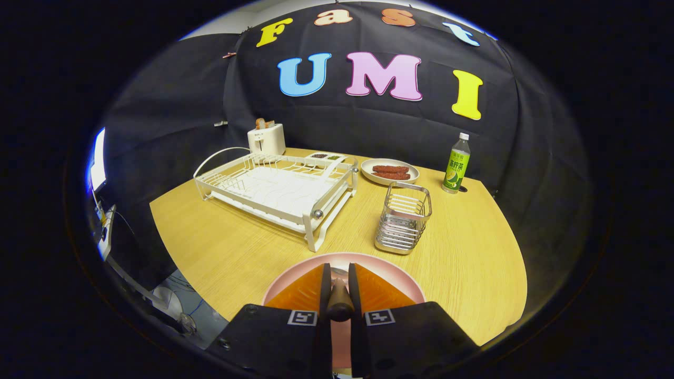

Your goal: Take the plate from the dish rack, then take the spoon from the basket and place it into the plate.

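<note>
A pink plate (pixel 392 266) lies flat on the wooden table right under my fingers. My gripper (pixel 337 276) is shut on the spoon (pixel 339 304), whose dark handle shows between the two fingers; its bowl end is hidden by them. The spoon hangs over the plate's middle. Beyond the plate, slightly to the right, stands the metal wire basket (pixel 403 218) with nothing visible in it. To the left of the basket, farther back, sits the white dish rack (pixel 276 189) with no dishes in it.
A white toaster (pixel 266 138) with bread stands behind the rack. A plate of sausages (pixel 389 171) and a small tray of seasonings (pixel 325 157) sit at the back. A green drink bottle (pixel 456 164) stands at the back right. The table (pixel 221 247) edge curves close on the left.
</note>
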Demonstrator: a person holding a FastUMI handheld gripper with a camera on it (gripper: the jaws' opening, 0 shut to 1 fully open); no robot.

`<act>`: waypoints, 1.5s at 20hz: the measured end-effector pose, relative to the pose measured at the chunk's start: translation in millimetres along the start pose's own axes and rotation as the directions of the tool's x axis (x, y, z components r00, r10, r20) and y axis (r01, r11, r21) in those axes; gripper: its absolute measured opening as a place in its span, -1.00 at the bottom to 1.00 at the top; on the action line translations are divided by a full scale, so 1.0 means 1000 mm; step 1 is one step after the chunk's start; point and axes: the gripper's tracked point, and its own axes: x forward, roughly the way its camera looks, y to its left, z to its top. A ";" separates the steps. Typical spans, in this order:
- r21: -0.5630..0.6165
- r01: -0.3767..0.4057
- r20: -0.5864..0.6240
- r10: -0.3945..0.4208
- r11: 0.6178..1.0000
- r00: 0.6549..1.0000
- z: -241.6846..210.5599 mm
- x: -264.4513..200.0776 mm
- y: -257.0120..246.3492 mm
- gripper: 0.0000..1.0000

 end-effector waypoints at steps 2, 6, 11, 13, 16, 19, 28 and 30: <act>-0.004 -0.004 -0.005 0.004 1.000 1.000 0.003 0.000 -0.001 -0.64; 0.014 -0.016 -0.004 0.016 1.000 1.000 0.011 0.003 0.000 -0.62; 0.043 -0.029 0.057 0.026 0.999 0.998 0.051 -0.016 -0.007 0.84; 0.026 -0.013 0.114 0.010 1.000 0.993 0.077 -0.031 -0.014 0.97; 0.002 0.014 0.221 -0.015 1.000 0.975 0.128 -0.065 -0.024 0.97; 0.002 0.055 0.339 -0.052 0.998 0.939 0.178 -0.105 -0.034 0.97; 0.108 0.150 0.483 -0.184 0.983 0.856 0.228 -0.192 -0.059 0.96; 0.121 0.146 0.470 -0.187 0.982 0.863 0.220 -0.191 -0.061 0.97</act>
